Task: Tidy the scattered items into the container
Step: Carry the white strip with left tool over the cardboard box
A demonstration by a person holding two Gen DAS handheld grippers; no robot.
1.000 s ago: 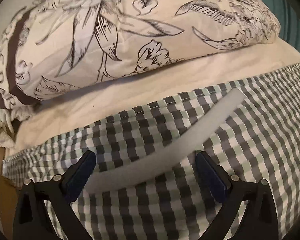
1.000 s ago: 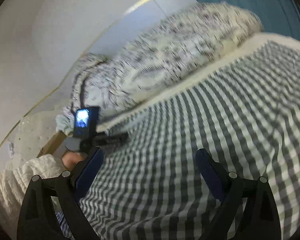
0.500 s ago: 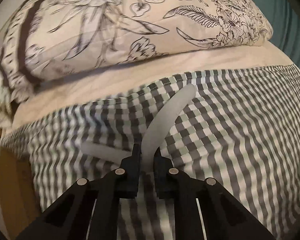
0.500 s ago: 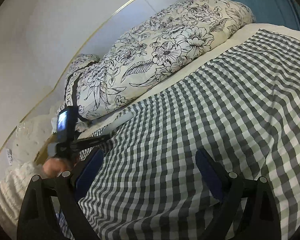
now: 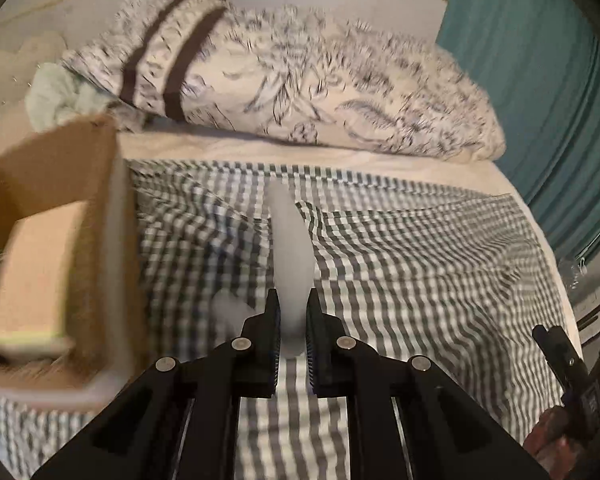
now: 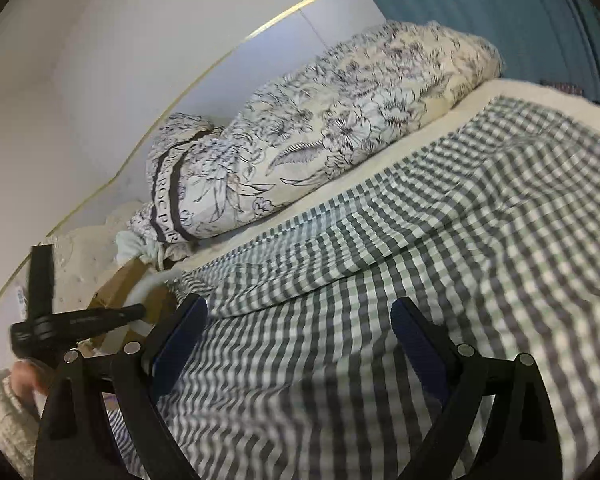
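My left gripper is shut on a long white foam strip. The strip sticks out ahead of the pads, lifted above the checked bed cover. An open cardboard box, blurred, stands at the bed's left edge, just left of this gripper. In the right wrist view the right gripper is open over the checked cover with nothing between its fingers. The left hand's tool shows at its far left, in front of the cardboard box.
A floral pillow lies across the head of the bed, with a pale green cloth beside it. A teal curtain hangs to the right. A white wall runs behind the bed.
The left gripper went from open around the strip to shut on it, then lifted it off the cover and swung left, bringing the box into view. The right gripper rose slightly.
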